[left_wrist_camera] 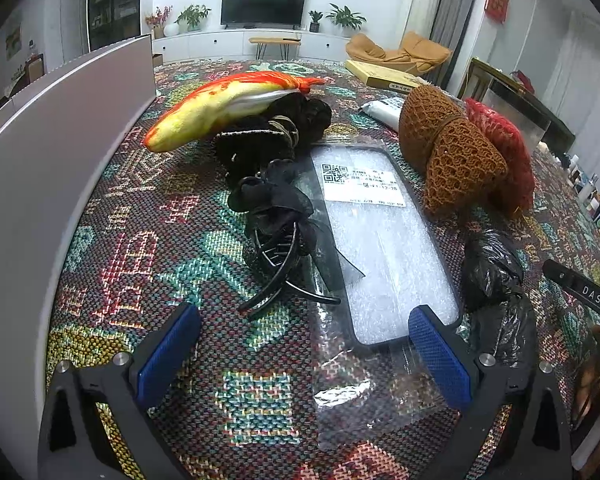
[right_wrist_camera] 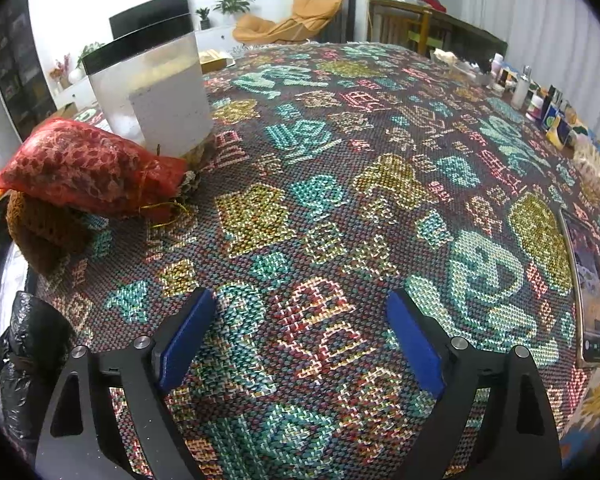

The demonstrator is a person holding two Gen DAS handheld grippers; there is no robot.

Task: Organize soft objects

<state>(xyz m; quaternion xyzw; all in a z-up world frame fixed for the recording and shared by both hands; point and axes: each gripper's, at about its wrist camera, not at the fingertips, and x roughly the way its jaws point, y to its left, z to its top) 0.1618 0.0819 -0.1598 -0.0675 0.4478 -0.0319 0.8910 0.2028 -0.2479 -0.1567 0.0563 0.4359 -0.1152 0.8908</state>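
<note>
the left claw (left_wrist_camera: 304, 340) stands wide with nothing between its blue pads, hanging over the patterned cloth of the counter (left_wrist_camera: 140, 240) and the near corner of a bubble-wrap packet (left_wrist_camera: 380, 248) with a printed label. the right claw (right_wrist_camera: 300, 332) is just as wide and empty, poised above a bare stretch of cloth.

judging by how things lie, the sorting has barely begun, if at all: every soft thing still sits loose in one cluster on the counter, and the grey box (left_wrist_camera: 60, 128) along the left edge, which may be where they belong, shows nothing inside from here.

nearest the left claw is a crumpled black plastic bag (left_wrist_camera: 496, 280), just right of the packet. a black ribbon bow on a hair claw clip (left_wrist_camera: 276, 224) overlaps the packet's left edge. beyond it, a black fuzzy bundle (left_wrist_camera: 276, 132) lies under a yellow and orange plush (left_wrist_camera: 220, 108). to the right, a brown crocheted piece (left_wrist_camera: 448, 148) leans against a red mesh pouch (right_wrist_camera: 92, 168), which touches a frosted container (right_wrist_camera: 160, 92).
</note>
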